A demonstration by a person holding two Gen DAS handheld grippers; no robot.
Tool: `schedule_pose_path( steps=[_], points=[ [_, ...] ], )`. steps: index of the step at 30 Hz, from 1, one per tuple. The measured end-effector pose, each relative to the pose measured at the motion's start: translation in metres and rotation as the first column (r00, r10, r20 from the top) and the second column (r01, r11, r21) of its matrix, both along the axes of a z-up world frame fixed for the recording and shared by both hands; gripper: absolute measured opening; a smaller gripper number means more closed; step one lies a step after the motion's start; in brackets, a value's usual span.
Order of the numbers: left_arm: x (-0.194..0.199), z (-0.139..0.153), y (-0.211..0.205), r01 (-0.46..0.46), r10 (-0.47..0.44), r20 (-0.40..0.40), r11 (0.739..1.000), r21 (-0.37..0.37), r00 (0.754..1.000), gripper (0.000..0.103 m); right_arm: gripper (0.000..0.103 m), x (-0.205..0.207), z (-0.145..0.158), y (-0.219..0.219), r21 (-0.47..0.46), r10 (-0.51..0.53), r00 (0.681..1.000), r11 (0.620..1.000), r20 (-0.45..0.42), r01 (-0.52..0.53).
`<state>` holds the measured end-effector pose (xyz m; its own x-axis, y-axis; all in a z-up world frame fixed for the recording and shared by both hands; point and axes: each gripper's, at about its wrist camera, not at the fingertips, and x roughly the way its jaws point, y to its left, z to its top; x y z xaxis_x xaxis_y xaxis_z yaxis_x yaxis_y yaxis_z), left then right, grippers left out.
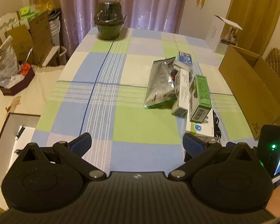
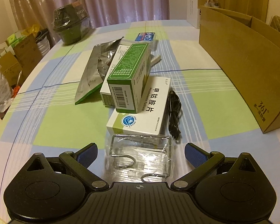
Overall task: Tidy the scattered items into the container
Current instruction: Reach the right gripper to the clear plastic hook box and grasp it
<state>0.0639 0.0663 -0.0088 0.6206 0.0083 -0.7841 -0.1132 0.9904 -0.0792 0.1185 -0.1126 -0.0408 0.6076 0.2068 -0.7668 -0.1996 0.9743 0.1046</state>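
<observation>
Both grippers hover with jaws spread wide, gripping nothing. The right gripper (image 2: pixel 141 154) sits over a clear packet of metal hooks (image 2: pixel 140 158); the left gripper (image 1: pixel 137 141) is over bare checked tablecloth (image 1: pixel 74 93). Beyond lie a white tablet box (image 2: pixel 145 110), a black cable (image 2: pixel 174 112), a green box (image 2: pixel 128 74) and a silver pouch (image 2: pixel 95 71) — a loose cluster mid-table. The open cardboard box (image 2: pixel 242 65) stands along the table's right edge.
</observation>
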Motion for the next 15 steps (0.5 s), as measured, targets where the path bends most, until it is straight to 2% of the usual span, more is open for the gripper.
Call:
schedule_pose_path(
  steps=[1, 4, 9, 10, 15],
  points=[
    [0.0001, -0.0005, 0.0011, -0.005, 0.005, 0.0, 1.0, -0.005, 1.0, 0.102, 0.103, 0.0, -0.001, 0.0008, 0.0, 0.0, 1.0, 1.0, -0.001, 0.0],
    [-0.0004, -0.0011, 0.0036, -0.016, 0.016, 0.001, 1.0, -0.021, 1.0, 0.102, 0.08, 0.0023, -0.0041, 0.0002, 0.0, -0.009, 1.0, 1.0, -0.017, 0.009],
    [-0.002, -0.0011, 0.0058, -0.021, 0.021, 0.005, 0.999, -0.031, 1.0, 0.102, 0.08, 0.0041, -0.006, -0.0017, 0.004, -0.025, 0.999, 1.0, -0.021, 0.025],
    [-0.0021, -0.0011, 0.006, -0.02, 0.02, 0.006, 0.999, -0.03, 1.0, 0.102, 0.075, 0.0037, -0.0054, -0.0019, 0.005, -0.025, 0.999, 1.0, -0.02, 0.025],
    [-0.0022, -0.0018, 0.0049, -0.018, 0.018, 0.0, 1.0, -0.025, 1.0, 0.102, 0.07, 0.0017, -0.0024, -0.004, 0.002, -0.013, 1.0, 1.0, -0.023, 0.013]
  ],
)
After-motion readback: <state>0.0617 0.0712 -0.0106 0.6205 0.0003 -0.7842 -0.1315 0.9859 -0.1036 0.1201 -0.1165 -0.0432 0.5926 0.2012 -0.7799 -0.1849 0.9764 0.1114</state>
